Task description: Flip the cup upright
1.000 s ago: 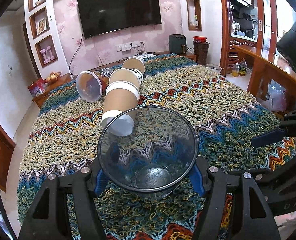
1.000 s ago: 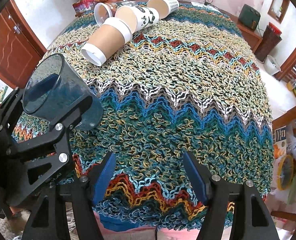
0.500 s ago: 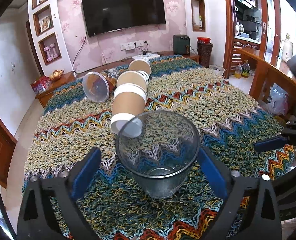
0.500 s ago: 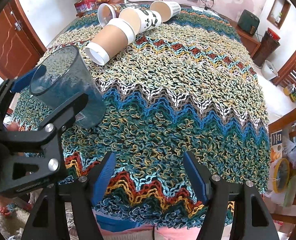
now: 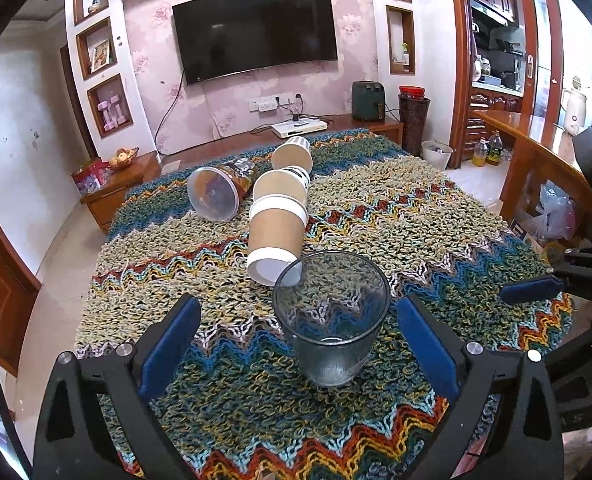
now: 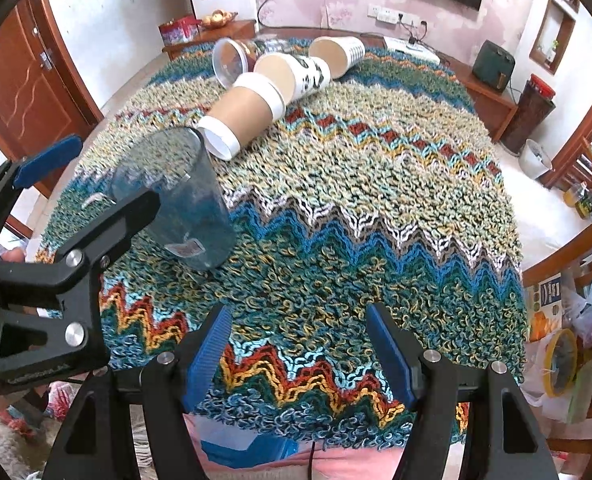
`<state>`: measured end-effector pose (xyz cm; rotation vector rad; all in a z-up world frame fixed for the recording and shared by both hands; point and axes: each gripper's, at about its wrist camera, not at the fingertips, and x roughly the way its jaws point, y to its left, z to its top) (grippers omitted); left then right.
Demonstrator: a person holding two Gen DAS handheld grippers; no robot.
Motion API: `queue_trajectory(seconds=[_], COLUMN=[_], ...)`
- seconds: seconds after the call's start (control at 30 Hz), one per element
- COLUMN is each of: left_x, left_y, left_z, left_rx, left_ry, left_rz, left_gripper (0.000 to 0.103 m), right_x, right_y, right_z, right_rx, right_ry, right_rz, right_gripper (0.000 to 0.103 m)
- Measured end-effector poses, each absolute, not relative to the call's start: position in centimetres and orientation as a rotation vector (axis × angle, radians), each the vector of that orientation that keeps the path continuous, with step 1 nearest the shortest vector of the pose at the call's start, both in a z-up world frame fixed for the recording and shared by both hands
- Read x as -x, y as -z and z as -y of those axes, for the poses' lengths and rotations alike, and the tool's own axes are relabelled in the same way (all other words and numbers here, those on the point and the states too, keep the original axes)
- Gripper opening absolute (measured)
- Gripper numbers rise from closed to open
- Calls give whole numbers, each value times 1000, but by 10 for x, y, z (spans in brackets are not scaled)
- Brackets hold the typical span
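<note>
A clear bluish glass cup [image 5: 331, 316] stands upright on the knitted zigzag cloth [image 5: 435, 224], mouth up. My left gripper [image 5: 296, 344] is open, its blue pads wide apart on either side of the cup, not touching it. The cup also shows in the right wrist view [image 6: 176, 196], with the left gripper's black arm [image 6: 76, 256] in front of it. My right gripper [image 6: 297, 352] is open and empty near the cloth's front edge.
Behind the glass lie a brown sleeved paper cup [image 5: 276, 236], a panda-print paper cup [image 5: 284, 184], a clear plastic cup [image 5: 216, 190] and a white paper cup [image 5: 292, 154], all on their sides. A wooden chair [image 5: 535, 168] stands to the right.
My left gripper let go of the glass cup, opened wide and drew back. The cup went from tilted in the jaws to standing upright on the cloth.
</note>
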<state>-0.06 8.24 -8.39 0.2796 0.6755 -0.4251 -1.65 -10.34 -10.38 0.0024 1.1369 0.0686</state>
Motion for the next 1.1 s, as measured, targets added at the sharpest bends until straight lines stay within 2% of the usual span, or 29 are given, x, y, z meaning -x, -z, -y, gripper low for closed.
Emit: queue_trajectory(seconds=[0.77, 1.1], left_x=[13, 13], left_y=[13, -12], left_z=[-113, -119], left_rx=[-157, -122], left_ry=[277, 239], left_rz=[-785, -779], left_gripper=[99, 99], right_x=[48, 49], right_y=[12, -15], right_z=[81, 78], right_rx=[-40, -85], right_ry=[-70, -64], right_rz=[-895, -845], right_gripper=[71, 71])
